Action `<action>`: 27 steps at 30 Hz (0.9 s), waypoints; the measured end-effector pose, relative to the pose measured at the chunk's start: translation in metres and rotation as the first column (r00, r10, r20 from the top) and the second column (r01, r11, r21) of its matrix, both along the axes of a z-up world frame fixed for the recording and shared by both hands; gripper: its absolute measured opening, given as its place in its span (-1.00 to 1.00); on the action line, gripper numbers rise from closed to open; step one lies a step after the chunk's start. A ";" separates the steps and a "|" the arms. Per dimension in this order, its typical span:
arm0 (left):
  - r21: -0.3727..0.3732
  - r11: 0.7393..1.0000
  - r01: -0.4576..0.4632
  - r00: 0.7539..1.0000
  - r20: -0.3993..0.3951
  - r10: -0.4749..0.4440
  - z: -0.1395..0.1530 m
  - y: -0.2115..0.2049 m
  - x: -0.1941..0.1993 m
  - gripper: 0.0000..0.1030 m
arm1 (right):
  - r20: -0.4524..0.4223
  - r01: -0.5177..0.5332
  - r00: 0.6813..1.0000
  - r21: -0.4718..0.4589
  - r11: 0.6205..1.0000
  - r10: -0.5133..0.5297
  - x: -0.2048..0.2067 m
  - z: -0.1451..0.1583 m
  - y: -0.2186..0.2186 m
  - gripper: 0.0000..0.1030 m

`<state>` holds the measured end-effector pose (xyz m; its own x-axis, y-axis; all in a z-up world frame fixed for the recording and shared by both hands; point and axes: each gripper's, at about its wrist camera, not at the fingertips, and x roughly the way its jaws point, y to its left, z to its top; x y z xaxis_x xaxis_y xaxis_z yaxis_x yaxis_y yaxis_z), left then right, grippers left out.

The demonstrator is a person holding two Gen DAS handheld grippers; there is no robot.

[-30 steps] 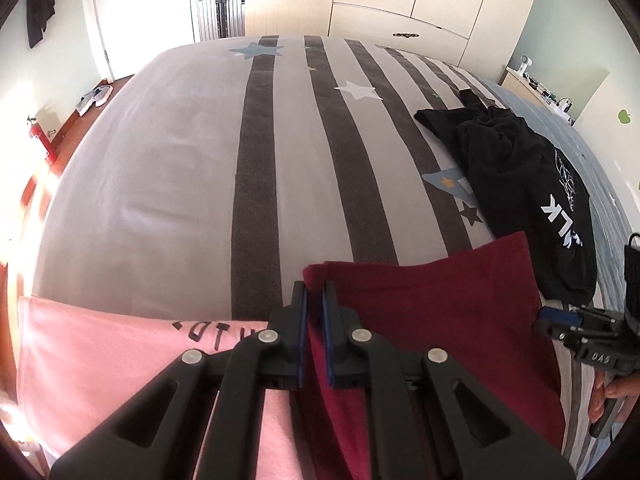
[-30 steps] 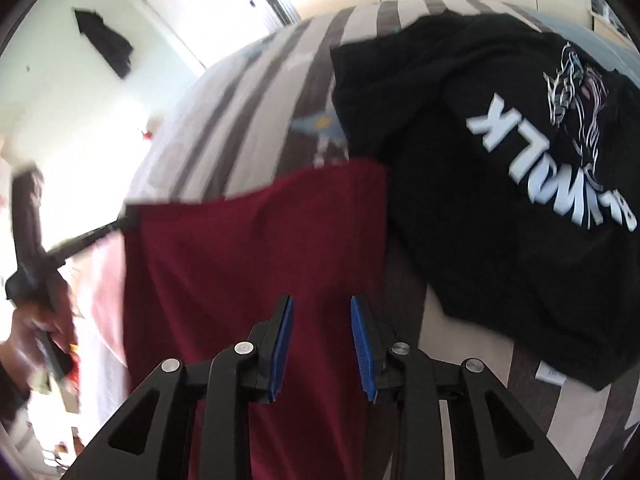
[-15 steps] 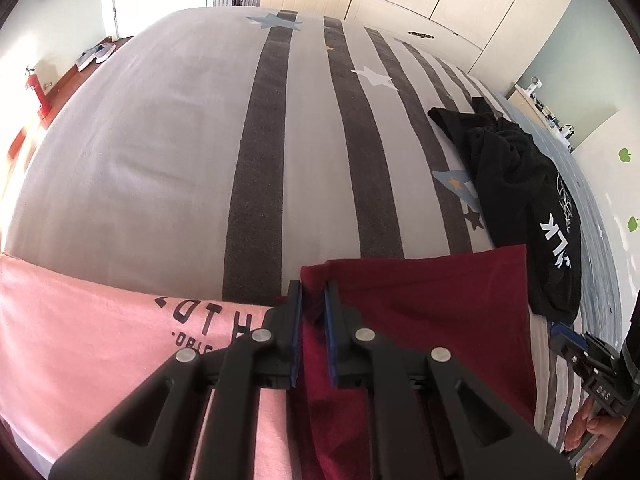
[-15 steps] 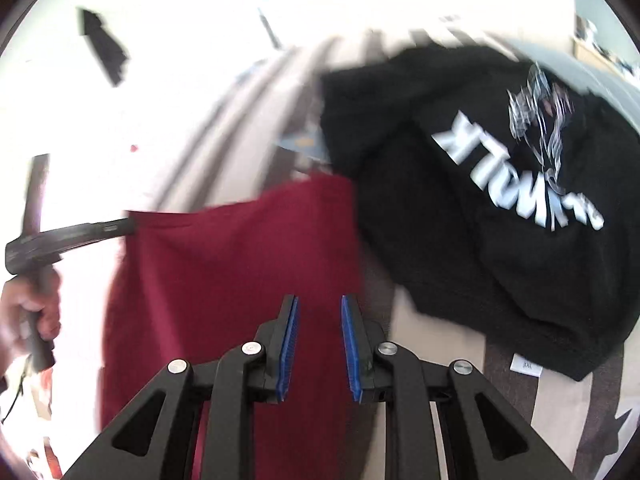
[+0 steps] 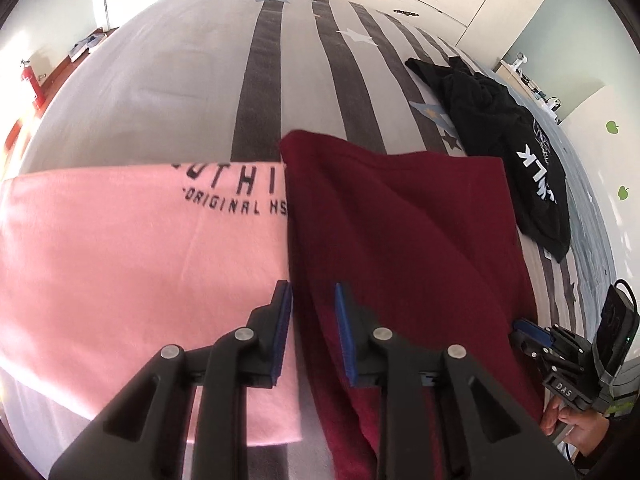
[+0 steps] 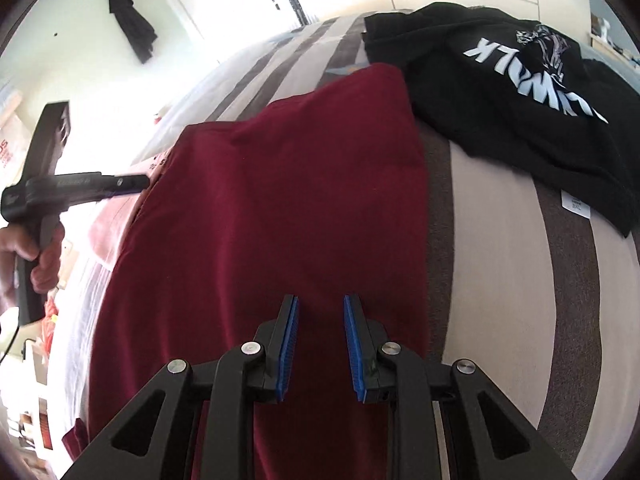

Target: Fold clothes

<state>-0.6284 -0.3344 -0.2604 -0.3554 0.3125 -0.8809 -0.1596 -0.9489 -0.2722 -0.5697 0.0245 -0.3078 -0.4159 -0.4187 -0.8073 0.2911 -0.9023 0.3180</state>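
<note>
A dark red garment point(image 5: 400, 220) lies folded flat on the striped bed, its left edge over a folded pink shirt point(image 5: 120, 248) with black lettering. My left gripper point(image 5: 312, 288) hovers just above that seam. Its jaws are opening and nothing is between the blue pads. In the right wrist view the red garment point(image 6: 280, 180) fills the middle. My right gripper point(image 6: 321, 300) hangs over its near right part, open and empty. The left gripper point(image 6: 136, 182), held by a hand, reaches the garment's left edge. The right gripper point(image 5: 524, 326) shows at the lower right.
A crumpled black shirt point(image 5: 500, 128) with white print lies to the right of the red garment; it also shows in the right wrist view point(image 6: 520, 80). The grey striped bed cover point(image 5: 160, 80) stretches far ahead. Cupboards stand behind the bed.
The left gripper has let go of the red garment's far corner and drawn back toward the near edge, its jaws parting. The right gripper has drawn back too and now sits over the red cloth.
</note>
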 end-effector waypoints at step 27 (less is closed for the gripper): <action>0.075 0.997 -0.025 0.999 0.041 0.022 0.005 0.012 0.141 -0.97 | -0.039 0.011 0.999 0.021 1.000 -0.010 0.104 0.004 0.021 -0.58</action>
